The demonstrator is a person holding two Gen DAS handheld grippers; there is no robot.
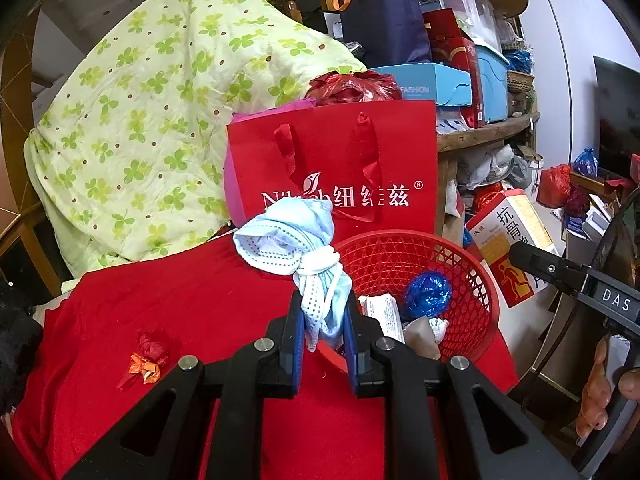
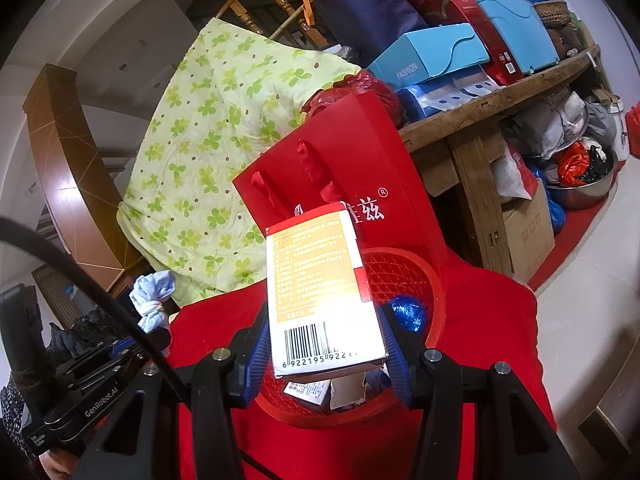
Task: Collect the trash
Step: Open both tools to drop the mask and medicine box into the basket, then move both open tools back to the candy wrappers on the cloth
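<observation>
My left gripper [image 1: 323, 320] is shut on a knotted pale blue cloth [image 1: 296, 248], held just left of a red mesh basket [image 1: 472, 276]. That cloth [image 2: 154, 300] and the left gripper [image 2: 156, 338] also show at the left edge of the right wrist view. My right gripper [image 2: 324, 344] is shut on a white and orange carton with a barcode [image 2: 320, 292], held over the red mesh basket [image 2: 434, 312]. The basket holds a crumpled blue wrapper [image 1: 428, 294], a small white box [image 1: 386, 314] and other scraps. A red and orange wrapper [image 1: 148, 360] lies on the red cloth [image 1: 200, 312].
A red paper bag with white lettering [image 1: 340, 168] stands behind the basket. A green clover quilt [image 1: 140, 120] drapes over a wooden chair at the left. A cluttered wooden shelf [image 2: 500, 104] with boxes stands at the right. A hand [image 1: 604, 392] shows at the right edge.
</observation>
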